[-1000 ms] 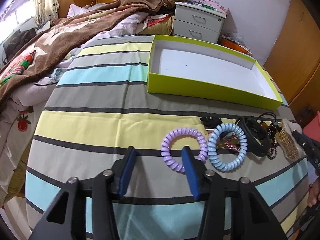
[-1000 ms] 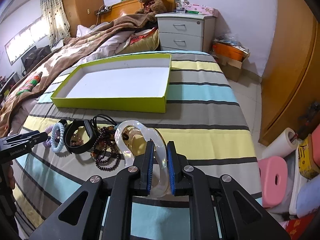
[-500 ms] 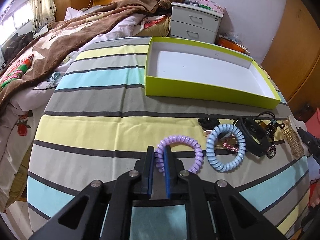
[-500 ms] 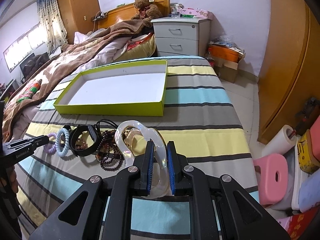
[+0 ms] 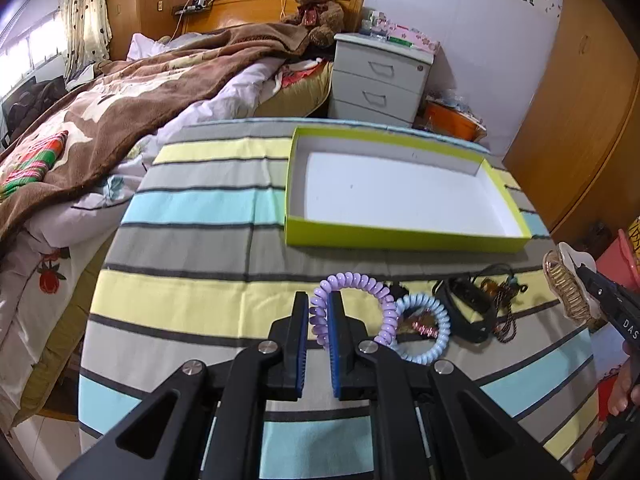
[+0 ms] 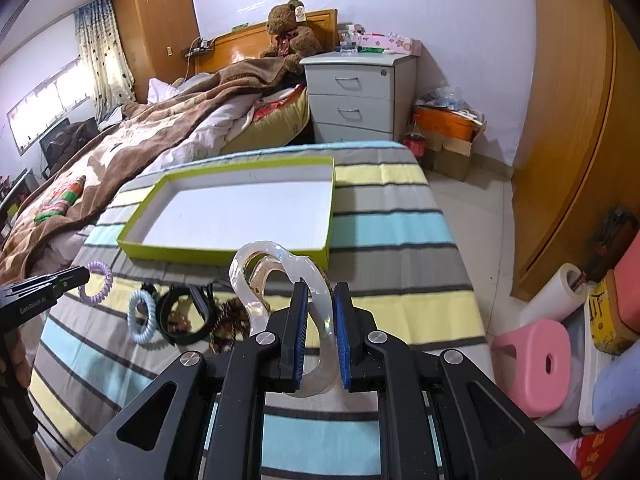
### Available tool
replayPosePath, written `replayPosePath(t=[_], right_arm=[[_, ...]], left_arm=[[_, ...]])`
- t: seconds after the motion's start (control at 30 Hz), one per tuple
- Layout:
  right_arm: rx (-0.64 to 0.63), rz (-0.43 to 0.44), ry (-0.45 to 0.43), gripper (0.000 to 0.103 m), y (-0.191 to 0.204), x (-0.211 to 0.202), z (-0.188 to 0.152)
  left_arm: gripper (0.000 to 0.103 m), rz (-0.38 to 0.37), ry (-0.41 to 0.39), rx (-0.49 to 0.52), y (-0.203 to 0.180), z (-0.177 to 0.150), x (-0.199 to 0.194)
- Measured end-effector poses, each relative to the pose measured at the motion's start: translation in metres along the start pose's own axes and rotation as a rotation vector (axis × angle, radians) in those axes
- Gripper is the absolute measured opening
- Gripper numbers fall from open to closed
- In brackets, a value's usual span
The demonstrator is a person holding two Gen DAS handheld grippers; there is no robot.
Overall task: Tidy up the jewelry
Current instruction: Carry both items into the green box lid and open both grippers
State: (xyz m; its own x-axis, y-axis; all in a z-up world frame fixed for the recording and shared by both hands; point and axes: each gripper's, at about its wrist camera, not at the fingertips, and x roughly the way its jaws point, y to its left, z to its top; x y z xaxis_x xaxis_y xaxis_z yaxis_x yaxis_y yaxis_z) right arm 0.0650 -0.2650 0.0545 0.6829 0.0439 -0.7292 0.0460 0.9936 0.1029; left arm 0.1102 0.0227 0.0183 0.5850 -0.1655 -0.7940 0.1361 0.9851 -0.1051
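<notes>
My left gripper (image 5: 319, 316) is shut on a purple spiral hair tie (image 5: 352, 282) and holds it lifted above the striped cloth. My right gripper (image 6: 320, 304) is shut on a clear hair claw clip (image 6: 276, 268), also held in the air; the clip shows in the left wrist view (image 5: 570, 288) too. An empty lime-green box (image 5: 400, 236) with a white floor lies beyond both grippers; it also shows in the right wrist view (image 6: 224, 254). A light blue spiral hair tie (image 5: 424, 328), a black band (image 5: 464, 312) and dark beads (image 5: 504, 304) lie on the cloth.
The striped cloth (image 5: 192, 308) covers the table. A bed with a brown blanket (image 5: 100, 120) lies to the left. A grey nightstand (image 5: 380, 80) stands behind the box. A pink stool (image 6: 536, 364) and a paper roll (image 6: 556, 292) sit on the floor at right.
My left gripper closed on the purple hair tie and lifted it off the cloth. My right gripper rose with the clear claw clip still in it.
</notes>
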Motion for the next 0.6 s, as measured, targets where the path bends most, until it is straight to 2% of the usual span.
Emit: replayPosePath(t=[0.27,0.6], right_arm=[[0.006,-0.011,-0.015,0.014,0.004,0.004,0.033],[0.014,-0.021,-0.005,0.014,0.007,0.031,0.076]], left_arm=[[0.010,-0.026,-0.022,-0.008,0.001,0.028,-0.003],[0.010,-0.051,-0.036,-0.002,-0.003,0.070,0.010]])
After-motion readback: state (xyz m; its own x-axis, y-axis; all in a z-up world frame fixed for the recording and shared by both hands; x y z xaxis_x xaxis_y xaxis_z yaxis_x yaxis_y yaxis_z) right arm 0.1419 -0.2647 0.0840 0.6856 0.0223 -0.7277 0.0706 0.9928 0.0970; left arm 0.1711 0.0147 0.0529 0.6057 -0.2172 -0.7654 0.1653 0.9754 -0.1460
